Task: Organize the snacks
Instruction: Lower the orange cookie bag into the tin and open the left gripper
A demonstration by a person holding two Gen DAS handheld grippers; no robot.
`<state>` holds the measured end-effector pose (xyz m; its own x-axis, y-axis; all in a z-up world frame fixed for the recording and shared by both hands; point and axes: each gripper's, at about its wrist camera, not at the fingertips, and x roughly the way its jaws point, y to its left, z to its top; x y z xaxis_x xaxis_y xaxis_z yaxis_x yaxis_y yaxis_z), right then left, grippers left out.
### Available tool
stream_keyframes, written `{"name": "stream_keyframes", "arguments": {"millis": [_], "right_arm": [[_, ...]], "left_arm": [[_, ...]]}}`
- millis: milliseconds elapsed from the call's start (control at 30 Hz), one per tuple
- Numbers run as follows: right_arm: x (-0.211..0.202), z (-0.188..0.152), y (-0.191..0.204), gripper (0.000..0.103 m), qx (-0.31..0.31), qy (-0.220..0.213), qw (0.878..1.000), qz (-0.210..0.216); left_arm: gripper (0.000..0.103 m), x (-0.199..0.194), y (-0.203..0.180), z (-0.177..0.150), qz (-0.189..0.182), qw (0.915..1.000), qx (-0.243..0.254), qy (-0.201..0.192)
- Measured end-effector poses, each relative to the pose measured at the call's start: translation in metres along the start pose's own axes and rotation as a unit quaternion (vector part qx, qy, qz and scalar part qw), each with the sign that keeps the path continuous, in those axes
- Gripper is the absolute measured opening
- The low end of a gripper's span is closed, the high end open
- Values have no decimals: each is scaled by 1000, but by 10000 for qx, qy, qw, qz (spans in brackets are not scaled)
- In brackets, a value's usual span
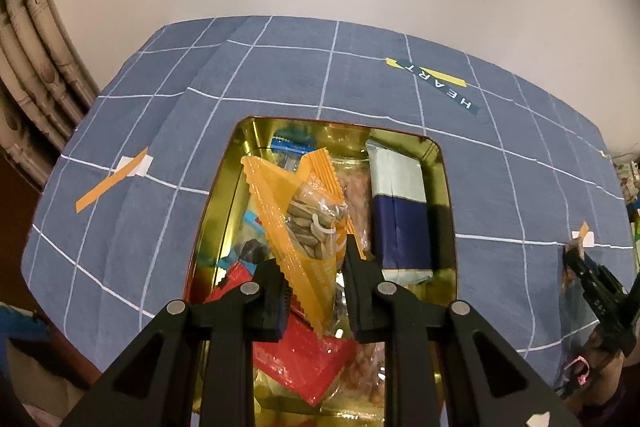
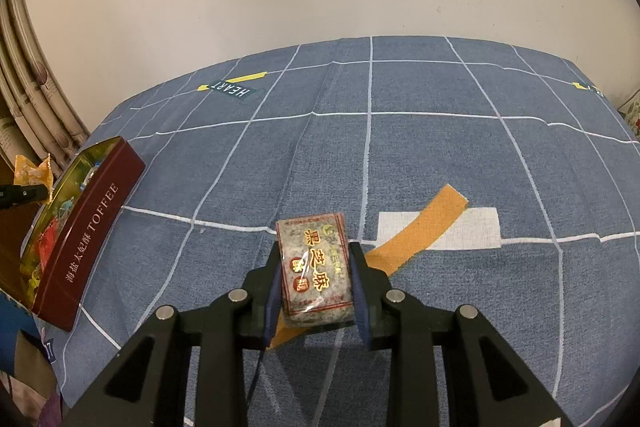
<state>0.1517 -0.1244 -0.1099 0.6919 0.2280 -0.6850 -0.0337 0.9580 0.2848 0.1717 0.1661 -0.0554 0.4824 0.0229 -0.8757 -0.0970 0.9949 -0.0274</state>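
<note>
My left gripper [image 1: 314, 269] is shut on an orange packet of sunflower seeds [image 1: 308, 223] and holds it over the open gold-lined toffee tin [image 1: 444, 163]. The tin holds a blue-and-white bar [image 1: 400, 211], a red packet [image 1: 296, 355] and other wrapped snacks. My right gripper [image 2: 316, 267] is shut on a speckled black-sesame cake in a clear wrapper [image 2: 314, 267], low over the blue checked cloth [image 2: 420, 155]. In the right wrist view the dark red tin [image 2: 92, 223] stands at the far left, with the orange packet [image 2: 34, 173] above it.
An orange tape strip on a white patch [image 2: 436, 223] lies just beyond the right gripper. Another tape mark [image 1: 116, 177] lies left of the tin. A "HEART" label [image 1: 440, 83] sits on the cloth at the back. Curtains [image 1: 28, 67] hang at the left.
</note>
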Motion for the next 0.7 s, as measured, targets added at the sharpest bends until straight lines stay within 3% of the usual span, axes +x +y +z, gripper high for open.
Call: {"name": "stream_keyframes", "arguments": {"millis": [700], "right_arm": [[0, 0, 0, 30, -7, 3, 10000, -6]], "left_arm": [[21, 17, 2, 14, 321, 9995, 55, 1]]}}
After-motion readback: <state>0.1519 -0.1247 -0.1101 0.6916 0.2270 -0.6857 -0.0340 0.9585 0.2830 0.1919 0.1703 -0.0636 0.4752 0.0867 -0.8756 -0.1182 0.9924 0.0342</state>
